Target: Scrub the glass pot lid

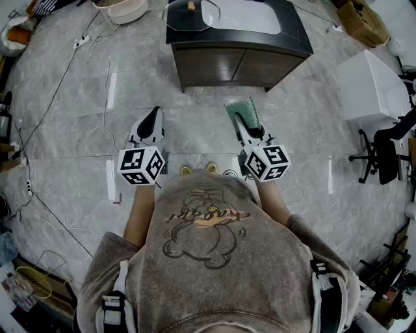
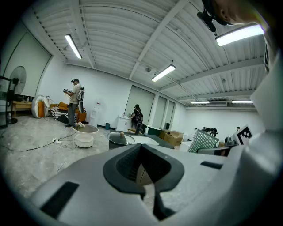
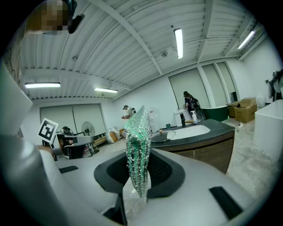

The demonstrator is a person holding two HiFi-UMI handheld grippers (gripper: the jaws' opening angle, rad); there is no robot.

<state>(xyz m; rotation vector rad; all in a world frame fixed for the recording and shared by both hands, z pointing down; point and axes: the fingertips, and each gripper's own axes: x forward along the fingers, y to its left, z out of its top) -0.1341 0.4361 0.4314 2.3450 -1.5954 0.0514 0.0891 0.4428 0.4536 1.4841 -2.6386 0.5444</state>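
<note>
The glass pot lid (image 1: 190,14) with a wooden knob rests on the left of a dark sink cabinet (image 1: 240,57); it also shows far off as the lid (image 2: 121,137) and the lid (image 3: 160,134). My right gripper (image 1: 245,118) is shut on a green sparkly scrub sponge (image 1: 244,110), which stands upright between the jaws as the sponge (image 3: 139,148). My left gripper (image 1: 151,121) is shut and holds nothing; its jaws (image 2: 148,176) meet. Both grippers hover over the floor, well short of the cabinet.
A white basin (image 1: 250,15) sits in the cabinet top. A white bowl (image 1: 123,9) and cables (image 1: 71,71) lie on the grey floor at left. A white box (image 1: 372,86) and an office chair (image 1: 383,153) stand at right. Other people (image 2: 76,99) are far back.
</note>
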